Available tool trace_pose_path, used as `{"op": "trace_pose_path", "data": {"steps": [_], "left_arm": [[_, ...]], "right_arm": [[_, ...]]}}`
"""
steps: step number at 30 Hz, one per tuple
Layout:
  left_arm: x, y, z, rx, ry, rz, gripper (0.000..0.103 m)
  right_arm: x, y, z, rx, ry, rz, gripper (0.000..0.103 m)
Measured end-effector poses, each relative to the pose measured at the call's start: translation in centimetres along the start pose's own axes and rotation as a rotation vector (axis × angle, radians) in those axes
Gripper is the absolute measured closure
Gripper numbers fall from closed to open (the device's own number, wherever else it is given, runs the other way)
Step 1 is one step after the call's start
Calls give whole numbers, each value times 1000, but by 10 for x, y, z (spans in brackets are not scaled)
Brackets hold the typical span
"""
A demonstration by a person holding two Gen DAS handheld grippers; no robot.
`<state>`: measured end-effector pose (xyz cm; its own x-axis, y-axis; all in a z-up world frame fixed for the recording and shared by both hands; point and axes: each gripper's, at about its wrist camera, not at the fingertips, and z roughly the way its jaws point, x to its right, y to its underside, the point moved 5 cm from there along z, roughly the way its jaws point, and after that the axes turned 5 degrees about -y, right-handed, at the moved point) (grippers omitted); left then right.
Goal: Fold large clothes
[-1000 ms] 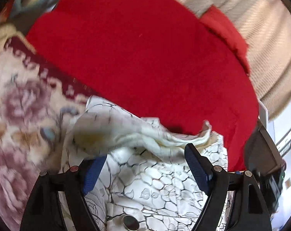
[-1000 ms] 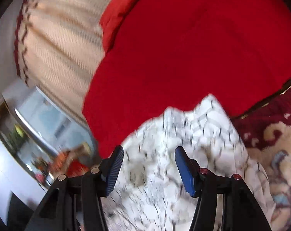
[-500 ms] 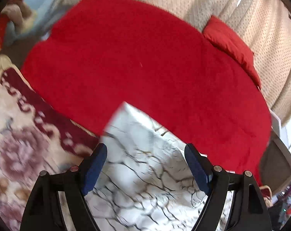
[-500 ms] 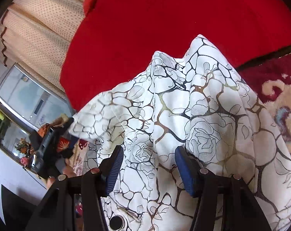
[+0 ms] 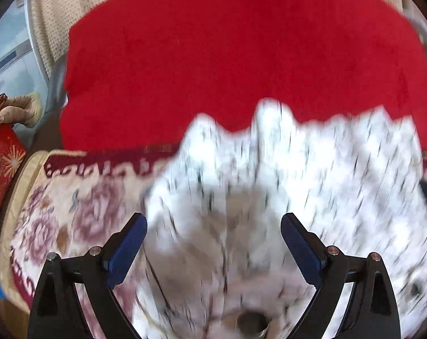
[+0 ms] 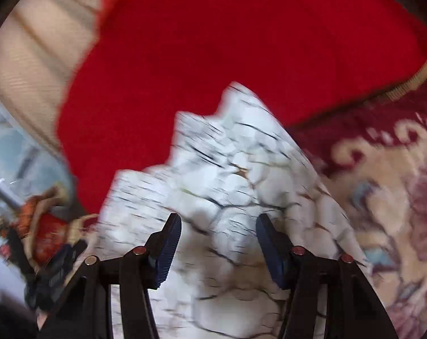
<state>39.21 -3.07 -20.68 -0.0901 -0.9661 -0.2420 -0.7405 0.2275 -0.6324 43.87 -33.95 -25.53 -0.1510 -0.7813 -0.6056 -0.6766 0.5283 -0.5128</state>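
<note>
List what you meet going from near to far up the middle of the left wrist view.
Left gripper, its jaws opening → white garment with black crackle print → plain red blanket → cream dotted curtain.

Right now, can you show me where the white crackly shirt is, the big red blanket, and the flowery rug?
white shirt [image 6: 241, 175]: right wrist view, middle of the patterned cloth.
red blanket [image 5: 241, 56]: left wrist view, its broad middle.
flowery rug [image 5: 72, 212]: left wrist view, a pink flower patch.

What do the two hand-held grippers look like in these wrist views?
Both look alike: the left hand-held gripper and right hand-held gripper have black angular finger arms, dark blue ribbed pads and round metal fasteners at the joints. No cables, markings, hands or sleeves show.
</note>
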Motion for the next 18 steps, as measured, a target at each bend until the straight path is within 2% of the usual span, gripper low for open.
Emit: {"op": "trace_pose_path", "data": {"steps": [3, 7, 11, 18], "left_arm": [[1, 22, 17, -85, -19, -1, 8], [9, 47, 10, -53, -68, 53, 7], [4, 68, 10, -28, -43, -14, 7], [11, 81, 2, 26, -66, 33, 7]], "right_arm": [[8, 7, 1, -37, 43, -4, 44], [11, 27, -6, -89, 100, -24, 44], [14, 51, -15, -123, 119, -77, 44], [11, 91, -37, -97, 157, -188, 46]]}}
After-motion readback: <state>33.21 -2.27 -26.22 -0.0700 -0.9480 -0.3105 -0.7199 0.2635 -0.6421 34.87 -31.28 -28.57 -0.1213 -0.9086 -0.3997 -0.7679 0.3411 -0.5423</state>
